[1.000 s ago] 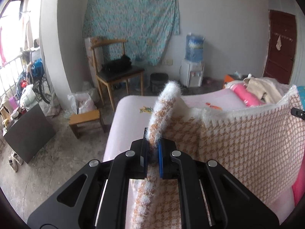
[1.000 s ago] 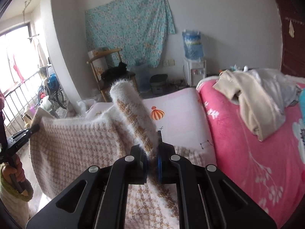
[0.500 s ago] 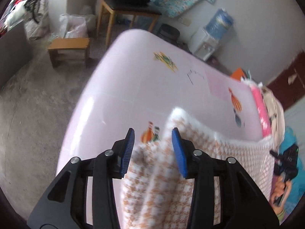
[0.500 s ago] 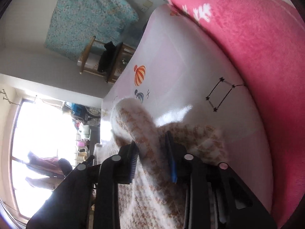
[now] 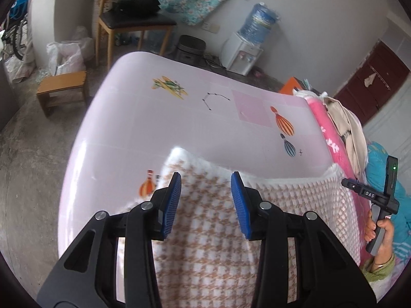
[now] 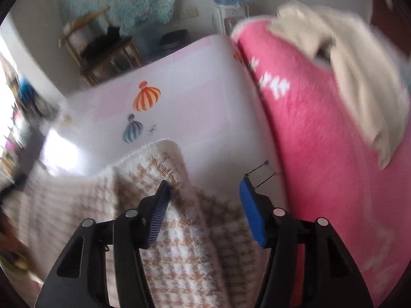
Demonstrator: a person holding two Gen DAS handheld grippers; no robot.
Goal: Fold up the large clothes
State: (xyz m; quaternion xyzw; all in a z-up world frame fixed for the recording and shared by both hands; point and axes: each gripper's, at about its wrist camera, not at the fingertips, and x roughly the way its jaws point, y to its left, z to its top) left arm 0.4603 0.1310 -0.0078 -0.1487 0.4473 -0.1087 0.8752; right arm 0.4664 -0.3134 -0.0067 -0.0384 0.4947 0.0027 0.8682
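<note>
One fuzzy houndstooth blanket [image 5: 205,220] lay on the pink bed [image 5: 143,128]. Left tongs [image 5: 205,200] released; right tongs [image 6: 204,205] just opened, blanket loose between both.

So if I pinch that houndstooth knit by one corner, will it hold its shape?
Probably not: the houndstooth knit drapes and curls at its edge, so it should flop. Its fuzzy pile likely grips the fingers well. It looks thick, so perhaps fairly heavy.
</note>
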